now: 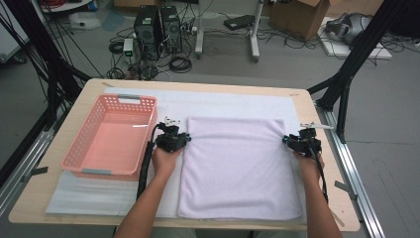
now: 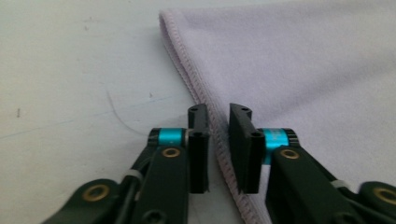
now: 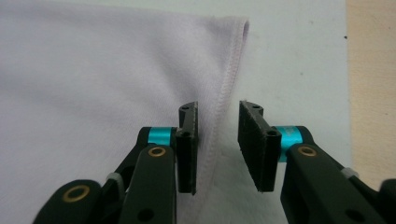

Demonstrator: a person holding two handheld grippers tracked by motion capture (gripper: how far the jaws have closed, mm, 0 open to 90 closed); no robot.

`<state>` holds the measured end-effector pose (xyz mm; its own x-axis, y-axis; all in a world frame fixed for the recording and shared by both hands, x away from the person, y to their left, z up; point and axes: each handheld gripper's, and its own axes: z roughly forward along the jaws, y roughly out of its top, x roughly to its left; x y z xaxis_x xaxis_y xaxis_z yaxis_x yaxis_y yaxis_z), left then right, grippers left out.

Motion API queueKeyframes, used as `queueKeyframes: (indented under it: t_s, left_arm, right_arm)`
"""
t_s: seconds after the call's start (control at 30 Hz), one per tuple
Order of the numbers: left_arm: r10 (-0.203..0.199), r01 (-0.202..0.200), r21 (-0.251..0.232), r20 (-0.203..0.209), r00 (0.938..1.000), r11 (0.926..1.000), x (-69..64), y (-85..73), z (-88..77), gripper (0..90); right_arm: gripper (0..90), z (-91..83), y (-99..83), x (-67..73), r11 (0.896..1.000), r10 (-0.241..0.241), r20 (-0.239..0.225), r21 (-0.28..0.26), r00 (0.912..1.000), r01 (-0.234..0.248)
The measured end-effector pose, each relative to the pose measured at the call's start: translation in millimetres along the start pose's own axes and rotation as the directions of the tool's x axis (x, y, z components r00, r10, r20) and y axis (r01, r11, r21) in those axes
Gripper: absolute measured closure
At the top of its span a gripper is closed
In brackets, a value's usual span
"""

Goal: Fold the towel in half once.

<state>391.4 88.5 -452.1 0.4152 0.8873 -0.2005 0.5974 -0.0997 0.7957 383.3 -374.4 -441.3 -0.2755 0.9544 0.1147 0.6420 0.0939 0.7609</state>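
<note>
I count one lilac towel [image 1: 237, 166] between my two tongs, one pink basket [image 1: 111, 139] left of them, one white mat [image 1: 89, 196] beneath.

A light wooden table [image 1: 324, 144] with rounded corners carries everything. A white mat [image 1: 223, 101] is spread over most of its top, leaving bare wood along the edges. On the mat lies a pale lilac towel [image 1: 237, 163], flat and roughly square, its stitched hem showing in both gripper views. Just left of it, apart from the cloth, a pink perforated plastic basket [image 1: 81, 148] sits with its far end on the mat and its left side over bare wood near the table's left edge.
</note>
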Motion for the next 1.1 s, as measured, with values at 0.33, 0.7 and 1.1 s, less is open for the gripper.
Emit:
queueKeyframes:
  t_s: [0.33,0.7,1.1]
  left_arm:
    - [0.028,-0.008,-0.133,0.146,0.9890,0.9911,-7.5,-6.1,-22.9,43.5]
    - [0.099,-0.051,-0.199,0.237,0.9665,0.9787,-23.2,-11.2,-53.0,38.9]
    - [0.077,-0.025,-0.222,0.231,0.9698,0.9747,-20.7,-34.7,-62.1,16.6]
  right_arm:
    - [41.4,-49.7,-39.4,12.8,0.992,-0.110,-0.187,0.036,0.9762,0.118]
    - [42.7,-69.3,-62.5,10.0,0.991,-0.131,-0.030,-0.010,0.9910,0.130]
    - [24.4,-97.7,-66.4,16.4,0.989,-0.127,-0.085,-0.081,0.9882,0.121]
